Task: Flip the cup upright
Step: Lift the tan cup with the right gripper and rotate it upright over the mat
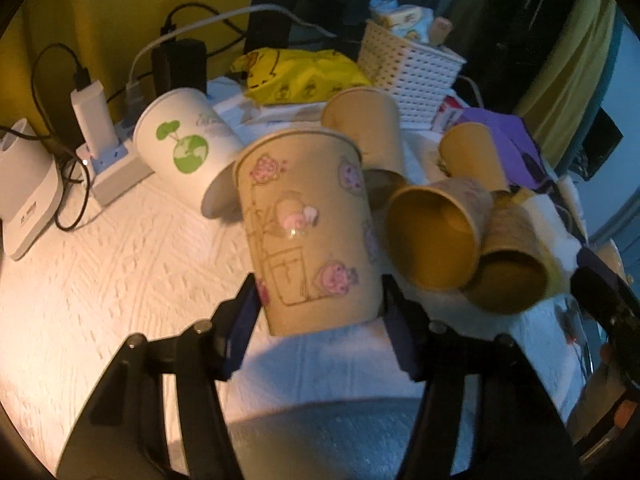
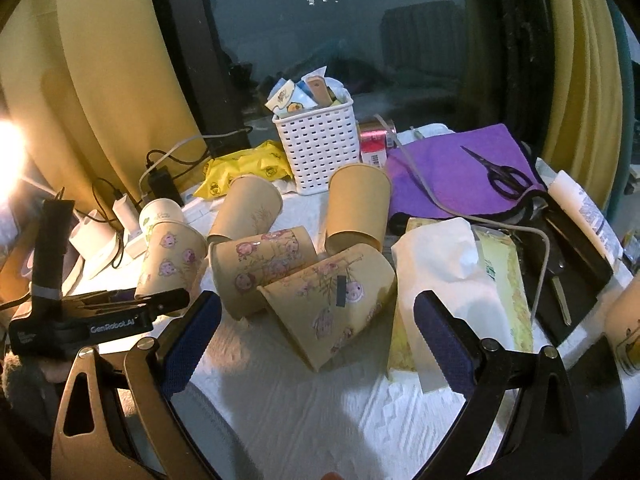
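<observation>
My left gripper (image 1: 318, 304) is shut on a tan paper cup with pink cartoon prints (image 1: 308, 224), holding it near its base, roughly upright with the rim up and tilted a little. The same cup (image 2: 172, 258) and the left gripper (image 2: 120, 308) show at the left of the right wrist view. My right gripper (image 2: 318, 320) is open and empty, just short of two tan printed cups lying on their sides (image 2: 332, 300) (image 2: 260, 268). More tan cups (image 2: 358, 208) (image 2: 244, 208) stand upside down behind them.
A white cup with a green globe print (image 1: 184, 148) lies on its side at the left. A white basket (image 2: 320, 148), yellow bag (image 2: 244, 168), purple cloth with scissors (image 2: 504, 178), tissue pack (image 2: 452, 268) and power strip with chargers (image 1: 108, 160) crowd the table (image 2: 300, 412).
</observation>
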`<state>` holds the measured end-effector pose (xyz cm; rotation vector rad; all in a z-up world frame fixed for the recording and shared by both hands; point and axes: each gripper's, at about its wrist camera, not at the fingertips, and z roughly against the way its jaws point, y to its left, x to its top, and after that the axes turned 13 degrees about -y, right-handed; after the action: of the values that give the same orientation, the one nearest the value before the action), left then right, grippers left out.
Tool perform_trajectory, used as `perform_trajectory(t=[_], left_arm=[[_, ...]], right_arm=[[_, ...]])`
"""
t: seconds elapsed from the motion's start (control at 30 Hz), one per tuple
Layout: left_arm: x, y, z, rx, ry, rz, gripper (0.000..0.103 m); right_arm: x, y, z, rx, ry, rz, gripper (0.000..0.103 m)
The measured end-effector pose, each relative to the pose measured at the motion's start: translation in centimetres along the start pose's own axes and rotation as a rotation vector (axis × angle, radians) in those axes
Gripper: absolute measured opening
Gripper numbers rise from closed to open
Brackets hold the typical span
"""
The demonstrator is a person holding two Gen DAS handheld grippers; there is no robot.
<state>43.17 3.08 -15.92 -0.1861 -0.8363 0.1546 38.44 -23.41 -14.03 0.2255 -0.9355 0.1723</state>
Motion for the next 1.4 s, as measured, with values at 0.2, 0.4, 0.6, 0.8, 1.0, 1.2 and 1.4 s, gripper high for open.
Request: perform_trajectory(t=[0.2, 0.4, 0.6, 0.8, 1.0, 1.2, 1.4], left_arm=[[-0.7, -0.9, 5.0, -0.026, -0.063, -0.024, 0.060], [-2.2, -2.1, 10.0, -0.044, -0.122, -0.075, 0.060], [-5.0, -2.7, 14.1, -0.045, -0.152, -0.107, 0.060], [-8.6, -2.9, 17.3, -0.037, -0.170, -0.124, 0.060], [-13.0, -3.0, 20.7, -0.036, -0.213, -0.145, 0.060], [-16.7, -3.1, 23.4, -0.059, -0.251, -0.162, 0.060], [-19.3, -3.2, 26.0, -0.078, -0.314, -0.195, 0.060]], right_arm=[[0.3, 0.7, 2.3, -0.004, -0.020, 0.010, 0.099], [0.2, 2.2, 5.4, 0.010, -0.048, 0.028, 0.099], [-0.6, 4.0, 9.0, 0.053, -0.065, 0.046, 0.099], [-2.3, 6.1, 12.9, 0.112, -0.071, 0.080, 0.099], [-4.3, 7.9, 15.7, 0.144, -0.050, 0.077, 0.099], [-6.4, 10.0, 18.3, 0.221, -0.026, 0.071, 0.099], [-8.0, 12.3, 20.6, 0.298, -0.008, 0.071, 0.099]])
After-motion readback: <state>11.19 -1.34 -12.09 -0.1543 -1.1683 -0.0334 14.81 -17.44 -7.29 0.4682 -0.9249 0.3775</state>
